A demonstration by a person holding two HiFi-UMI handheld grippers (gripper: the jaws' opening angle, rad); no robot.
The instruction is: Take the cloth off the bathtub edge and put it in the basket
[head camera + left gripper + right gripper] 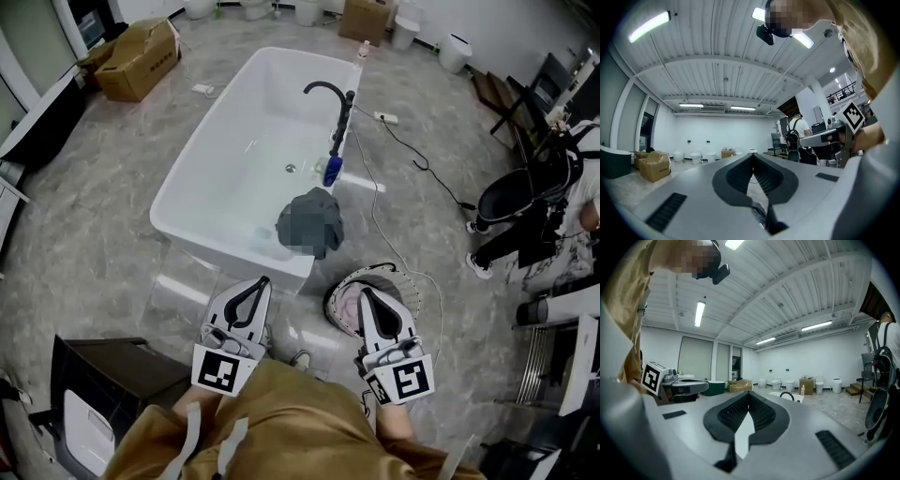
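At head-view centre, one grey cloth [310,221] is seen bunched on the near edge of one bathtub [234,122], with no long axis discernible. One basket [339,292] is seen lower right of it.

Left gripper view: the left gripper [753,155] is shown with jaws pressed together, empty.

Right gripper view: the right gripper [749,394] is likewise shown closed and empty.

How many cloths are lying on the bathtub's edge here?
1. A dark grey cloth is draped over the bathtub's near right rim, just this side of the black faucet. A pale item lies in the basket, partly hidden behind the right gripper.
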